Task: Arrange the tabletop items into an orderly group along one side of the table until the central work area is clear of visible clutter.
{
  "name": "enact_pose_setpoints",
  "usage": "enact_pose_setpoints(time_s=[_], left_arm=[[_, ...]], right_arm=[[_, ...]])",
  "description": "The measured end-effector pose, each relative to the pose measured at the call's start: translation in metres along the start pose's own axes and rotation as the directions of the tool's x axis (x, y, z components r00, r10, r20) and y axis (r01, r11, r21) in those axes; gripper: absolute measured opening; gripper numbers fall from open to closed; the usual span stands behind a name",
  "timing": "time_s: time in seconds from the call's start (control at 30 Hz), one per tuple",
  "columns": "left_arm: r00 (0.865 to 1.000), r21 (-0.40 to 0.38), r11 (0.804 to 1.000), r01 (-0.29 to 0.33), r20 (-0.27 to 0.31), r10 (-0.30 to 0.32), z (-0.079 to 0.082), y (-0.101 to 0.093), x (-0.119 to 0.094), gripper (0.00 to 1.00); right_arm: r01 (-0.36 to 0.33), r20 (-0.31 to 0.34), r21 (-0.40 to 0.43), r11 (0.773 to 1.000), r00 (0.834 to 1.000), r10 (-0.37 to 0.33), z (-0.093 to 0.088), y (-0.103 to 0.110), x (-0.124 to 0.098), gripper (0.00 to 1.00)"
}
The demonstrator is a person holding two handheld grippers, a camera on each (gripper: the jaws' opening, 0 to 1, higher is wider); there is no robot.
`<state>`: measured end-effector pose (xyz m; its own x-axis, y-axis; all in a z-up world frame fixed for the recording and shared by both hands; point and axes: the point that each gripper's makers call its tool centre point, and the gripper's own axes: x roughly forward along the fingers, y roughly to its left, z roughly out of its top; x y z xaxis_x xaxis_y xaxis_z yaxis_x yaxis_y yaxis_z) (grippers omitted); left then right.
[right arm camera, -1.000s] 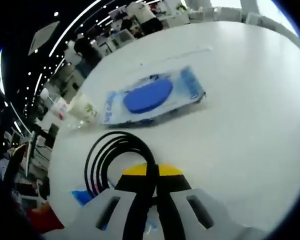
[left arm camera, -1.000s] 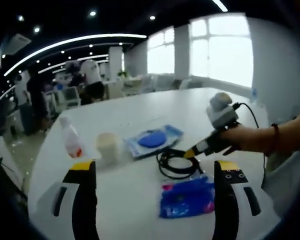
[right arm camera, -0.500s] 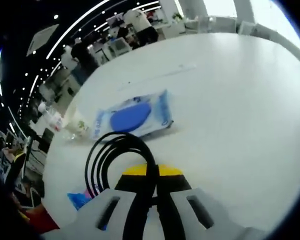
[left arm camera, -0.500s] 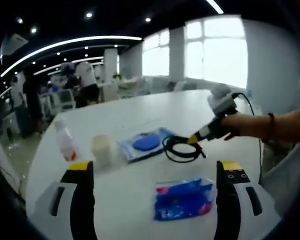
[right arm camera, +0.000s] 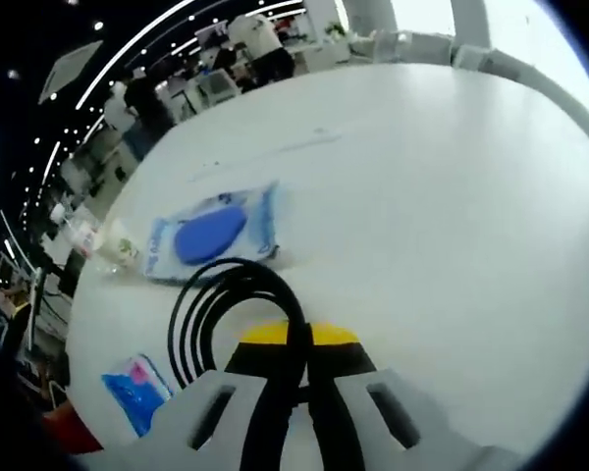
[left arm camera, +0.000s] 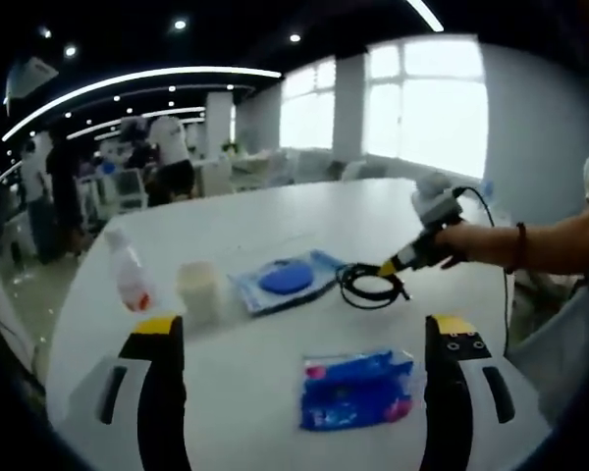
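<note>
My right tongs (right arm camera: pixel 299 339) were clamped shut on a coil of black cable (right arm camera: pixel 221 309), pinched at one edge so the loops hung together and could be carried as one bundle above the white desk (right arm camera: pixel 452 196). My right hand (left arm camera: pixel 461 245) reached out level over the desk's middle. My left tongs (left arm camera: pixel 299 334) were wide open and held nothing, low near the desk edge. A wipes pack with a blue lid (left arm camera: pixel 285 280), a pale cup (left arm camera: pixel 198 289), a small bottle (left arm camera: pixel 130 275) and a blue-and-pink packet (left arm camera: pixel 358 388) lay scattered, still to be grouped.
</note>
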<state>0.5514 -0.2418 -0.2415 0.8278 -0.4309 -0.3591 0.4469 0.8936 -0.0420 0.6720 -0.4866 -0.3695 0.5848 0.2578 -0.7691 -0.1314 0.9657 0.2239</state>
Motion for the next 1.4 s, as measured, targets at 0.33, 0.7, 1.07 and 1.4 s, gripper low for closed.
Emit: enact_pose_setpoints(time_s=[0.33, 0.7, 1.07, 1.4], left_arm=[[1.0, -0.011, 1.0, 0.0, -0.01, 0.0, -0.003, 0.001, 0.001, 0.99], [0.999, -0.008, 1.0, 0.004, -0.032, -0.005, -0.008, 0.0, 0.003, 0.99], [0.999, -0.009, 1.0, 0.019, -0.046, -0.02, -0.011, -0.004, 0.006, 0.99], [0.999, -0.021, 1.0, 0.011, -0.033, -0.012, -0.007, -0.005, 0.005, 0.99]], right_arm=[[0.042, -0.013, -0.062, 0.997, 0.999, -0.043, -0.003, -0.018, 0.008, 0.04], [0.039, -0.037, -0.071, 0.997, 0.998, -0.042, -0.013, -0.028, 0.018, 0.05], [0.02, 0.096, -0.044, 0.999, 0.995, -0.016, 0.012, -0.019, 0.0, 0.44], [-0.032, 0.165, -0.049, 0.998, 0.985, 0.04, 0.005, 0.021, -0.04, 0.83]])
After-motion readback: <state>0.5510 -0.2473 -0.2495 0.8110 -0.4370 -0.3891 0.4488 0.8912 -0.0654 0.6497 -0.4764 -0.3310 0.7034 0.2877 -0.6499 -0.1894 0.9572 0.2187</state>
